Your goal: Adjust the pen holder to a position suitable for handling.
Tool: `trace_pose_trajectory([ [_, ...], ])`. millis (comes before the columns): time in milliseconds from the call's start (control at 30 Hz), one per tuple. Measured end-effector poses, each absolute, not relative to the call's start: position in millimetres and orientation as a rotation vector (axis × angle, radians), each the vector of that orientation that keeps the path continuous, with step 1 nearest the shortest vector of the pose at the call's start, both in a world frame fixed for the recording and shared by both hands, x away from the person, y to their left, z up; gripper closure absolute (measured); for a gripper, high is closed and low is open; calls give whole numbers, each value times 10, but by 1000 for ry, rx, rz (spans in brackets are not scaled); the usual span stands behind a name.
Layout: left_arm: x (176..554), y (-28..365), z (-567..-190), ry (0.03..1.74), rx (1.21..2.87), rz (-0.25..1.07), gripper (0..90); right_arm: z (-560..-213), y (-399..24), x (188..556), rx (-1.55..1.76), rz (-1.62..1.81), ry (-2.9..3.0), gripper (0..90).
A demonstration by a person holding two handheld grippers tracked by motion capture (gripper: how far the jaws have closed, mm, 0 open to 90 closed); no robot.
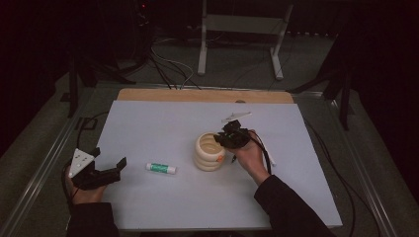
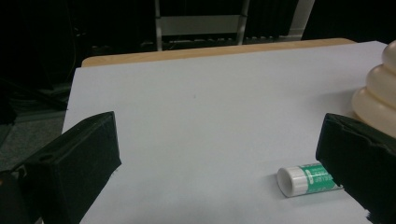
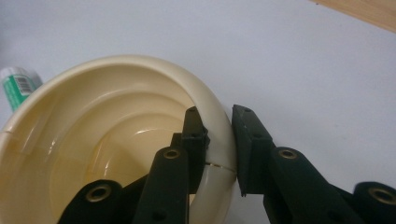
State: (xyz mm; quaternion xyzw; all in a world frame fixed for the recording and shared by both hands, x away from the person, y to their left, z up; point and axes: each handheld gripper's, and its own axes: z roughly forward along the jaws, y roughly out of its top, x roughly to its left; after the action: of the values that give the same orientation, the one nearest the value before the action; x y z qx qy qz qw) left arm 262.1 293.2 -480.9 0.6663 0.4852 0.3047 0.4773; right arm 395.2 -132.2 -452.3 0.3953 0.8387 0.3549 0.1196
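A: Nearest the person, what do you see?

B: The left gripper (image 1: 106,165) rests in the left hand at the near left corner of the pale grey sheet (image 1: 158,123) that covers the table. Its two black jaws stand wide apart with nothing between them.

A: And just past those jaws?

B: A small white tube with a green label (image 2: 308,179) lies on its side on the sheet — its white cap faces the left gripper, and it sits apart from both jaws. In the high view it lies between the left gripper and the cream ribbed plastic cup (image 1: 209,151).

A: Where is that cup?

B: Near the middle of the sheet, upright, mouth open upward. Its wall is stepped in rounded rings.

A: And the right gripper (image 3: 219,149)?

B: It is clamped on the cup's rim — one jaw inside the cup, the other outside, the cream wall pinched between them. The right hand (image 1: 249,158) holds it from the cup's right side.

A: Farther back?

B: A thin white strip (image 1: 236,117) lies on the sheet beyond the cup, then the bare wooden table edge (image 1: 205,95).
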Motion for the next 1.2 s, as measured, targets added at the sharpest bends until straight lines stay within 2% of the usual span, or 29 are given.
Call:
trace_pose_trajectory([
  [567,2628,2925,-4815,1185,1633,744,1,-4580,-1206,3945,1148,1039,2444,755],
  [600,2627,2925,-4814,1184,1634,744,1,-4584,-1205,3945,1147,1062,2449,718],
  [667,2627,2925,-4814,1184,1634,744,1,-4573,-1214,3949,1149,1123,2453,556],
  [767,2629,2924,-4816,1185,1636,743,1,-4532,-1230,3950,1147,1188,2444,404],
  [833,2630,2922,-4816,1185,1637,743,1,-4503,-1233,3940,1137,1196,2416,268],
  [900,2631,2920,-4816,1184,1638,744,1,-4474,-1244,3935,1130,1202,2390,180],
  [933,2631,2920,-4816,1184,1638,744,1,-4474,-1244,3935,1130,1202,2390,180],
  [967,2630,2919,-4818,1185,1639,744,1,-4461,-1251,3937,1138,1215,2378,136],
  [1000,2631,2919,-4819,1185,1641,744,1,-4435,-1266,3935,1153,1229,2353,44],
  [1067,2634,2917,-4822,1186,1641,743,1,-4415,-1276,3934,1173,1213,2328,3],
  [1200,2643,2910,-4822,1186,1642,746,1,-4380,-1328,3945,1183,1232,2309,0],
])
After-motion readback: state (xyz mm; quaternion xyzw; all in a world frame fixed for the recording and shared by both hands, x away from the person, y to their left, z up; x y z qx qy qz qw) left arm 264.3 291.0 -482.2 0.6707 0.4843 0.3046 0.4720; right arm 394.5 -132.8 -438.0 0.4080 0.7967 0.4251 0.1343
